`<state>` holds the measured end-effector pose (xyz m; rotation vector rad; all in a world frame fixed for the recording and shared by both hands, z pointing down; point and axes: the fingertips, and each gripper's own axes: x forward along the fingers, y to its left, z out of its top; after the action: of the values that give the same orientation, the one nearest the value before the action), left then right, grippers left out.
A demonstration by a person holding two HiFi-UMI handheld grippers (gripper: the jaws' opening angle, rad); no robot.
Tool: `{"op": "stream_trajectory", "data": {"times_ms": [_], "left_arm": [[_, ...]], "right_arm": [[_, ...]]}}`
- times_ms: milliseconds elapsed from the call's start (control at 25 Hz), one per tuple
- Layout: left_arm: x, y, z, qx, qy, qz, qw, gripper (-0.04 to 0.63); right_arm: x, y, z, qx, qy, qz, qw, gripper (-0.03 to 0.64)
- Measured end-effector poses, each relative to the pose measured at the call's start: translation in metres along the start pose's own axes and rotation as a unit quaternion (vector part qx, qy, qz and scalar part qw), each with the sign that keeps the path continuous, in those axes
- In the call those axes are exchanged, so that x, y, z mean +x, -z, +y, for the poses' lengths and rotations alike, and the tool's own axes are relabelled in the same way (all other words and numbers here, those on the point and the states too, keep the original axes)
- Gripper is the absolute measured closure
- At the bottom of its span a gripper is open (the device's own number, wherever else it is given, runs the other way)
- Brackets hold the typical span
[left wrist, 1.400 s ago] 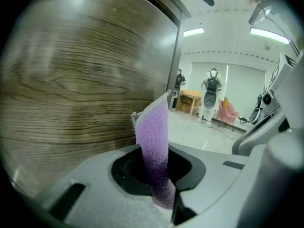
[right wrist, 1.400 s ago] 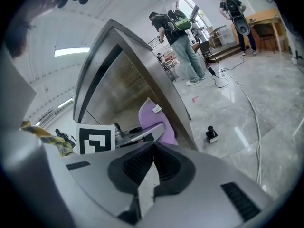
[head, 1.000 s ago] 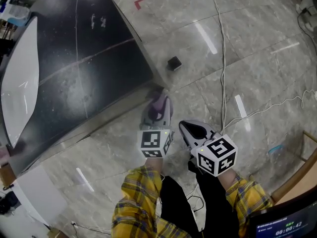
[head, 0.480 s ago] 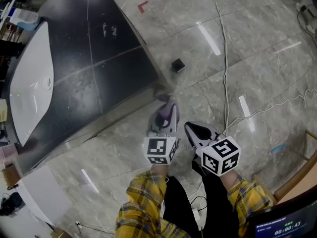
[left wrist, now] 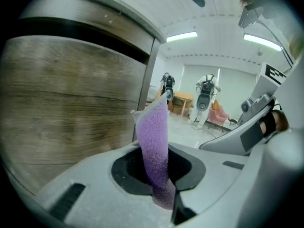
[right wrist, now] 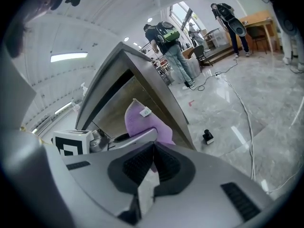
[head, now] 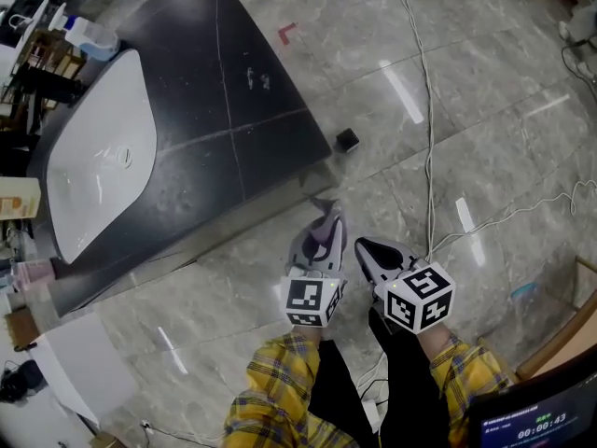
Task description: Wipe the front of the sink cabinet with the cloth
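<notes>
Left gripper [left wrist: 164, 194]: jaws clamped on the purple cloth [left wrist: 154, 137], which stands straight up out of them. Right gripper [right wrist: 152, 151]: jaws together with nothing between them. It is held just beside the left one, on the side away from the cabinet.

The cloth is at the sink cabinet front [left wrist: 61, 103], a wood-grain panel, low down by the cabinet's right front corner. The left gripper view puts it just beside the panel. I can't confirm contact, the fisheye is too distorted there.

Surface: dark stone-look countertop [head: 215, 147] with seam lines. A white oval basin [head: 98, 175] sits toward its left end, and there is clutter past that edge.

Room: glossy grey marbled floor tiles [head: 485, 138] reflect the ceiling strip lights. A white cable [head: 427, 91] runs along the floor. A small black block [head: 347, 140] lies just off the cabinet's right corner, and a red tape mark [head: 287, 33] is farther up. A monitor [head: 541, 423] shows at the bottom right of the head view. People with backpacks stand far back in both gripper views. The person's sleeves [head: 280, 390] are yellow plaid.
</notes>
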<state>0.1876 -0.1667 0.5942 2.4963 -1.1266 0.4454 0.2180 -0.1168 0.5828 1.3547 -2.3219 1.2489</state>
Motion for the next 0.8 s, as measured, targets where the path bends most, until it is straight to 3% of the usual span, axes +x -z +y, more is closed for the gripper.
{"op": "stream_trajectory", "data": {"times_ms": [280, 800], "left_arm": [[-0.034, -0.028, -0.012, -0.004, 0.003, -0.015, 0.9999, 0.549], [-0.126, -0.087, -0.007, -0.009, -0.011, -0.056, 0.9983, 0.549]], "right_arm": [[-0.012, -0.015, 0.022, -0.01, 0.004, -0.008, 1.0, 0.612], [-0.023, -0.049, 0.104, -0.031, -0.022, -0.034, 0.999, 0.612]]}}
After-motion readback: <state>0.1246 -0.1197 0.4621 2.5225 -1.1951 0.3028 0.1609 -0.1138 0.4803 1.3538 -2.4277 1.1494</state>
